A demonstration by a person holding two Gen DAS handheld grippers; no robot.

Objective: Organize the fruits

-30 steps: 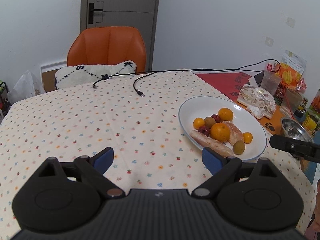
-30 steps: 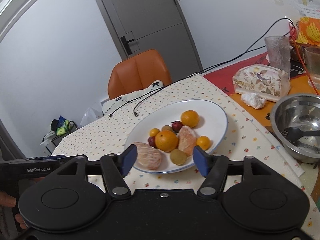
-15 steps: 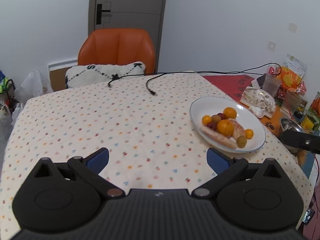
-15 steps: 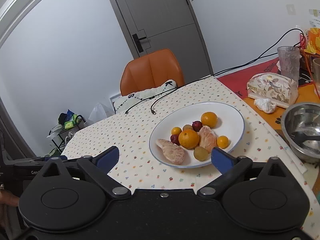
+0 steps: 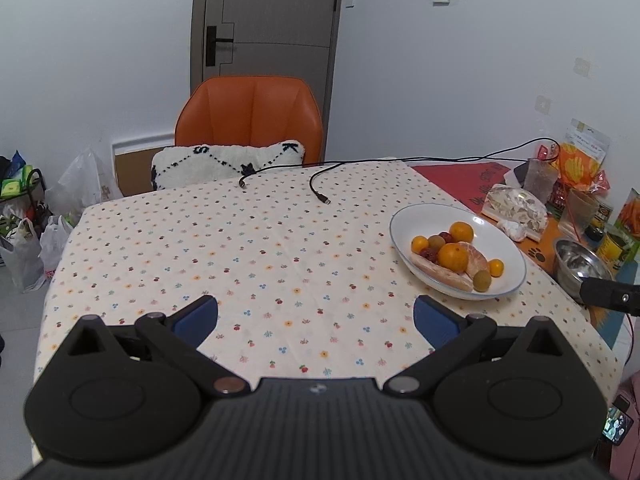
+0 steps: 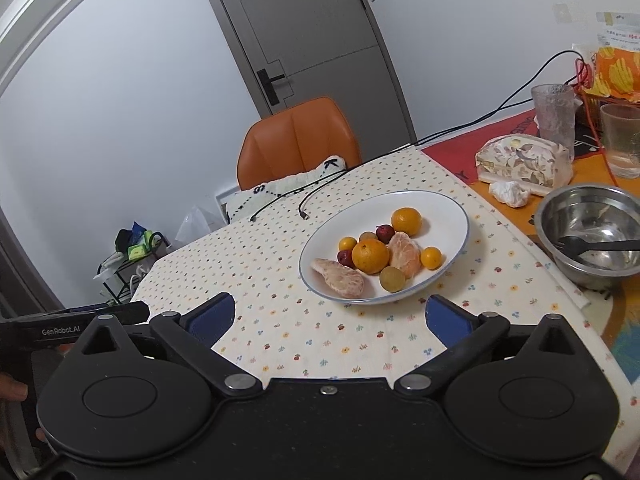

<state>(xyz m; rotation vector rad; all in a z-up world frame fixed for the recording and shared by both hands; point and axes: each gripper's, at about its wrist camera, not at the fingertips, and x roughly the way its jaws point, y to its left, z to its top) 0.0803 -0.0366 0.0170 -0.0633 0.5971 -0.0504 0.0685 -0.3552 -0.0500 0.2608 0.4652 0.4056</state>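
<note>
A white plate [image 5: 424, 216] [image 6: 444, 208] on the dotted tablecloth holds the fruit: a large orange [image 5: 452, 256] [image 6: 370, 255], a second orange [image 6: 406, 221], small kumquats [image 6: 431, 257], peeled citrus pieces [image 6: 339, 278], dark red fruits [image 6: 385, 231] and a green-brown one [image 6: 392, 279]. My left gripper [image 5: 316, 318] is open above the cloth's near edge, left of the plate, nothing between its blue pads. My right gripper [image 6: 330, 316] is open too, empty, just short of the plate's near rim.
A steel bowl [image 6: 592, 232] with a black fork sits right of the plate, beside a tissue box [image 6: 524, 160], glasses [image 6: 554, 110] and snack bags. Black cables [image 5: 320, 184] lie at the table's far side. An orange chair [image 5: 248, 112] with a cushion stands behind.
Both grippers have pulled back and up from the plate, which now looks smaller and farther. The right gripper's jaws have widened. The fruit has not moved.
</note>
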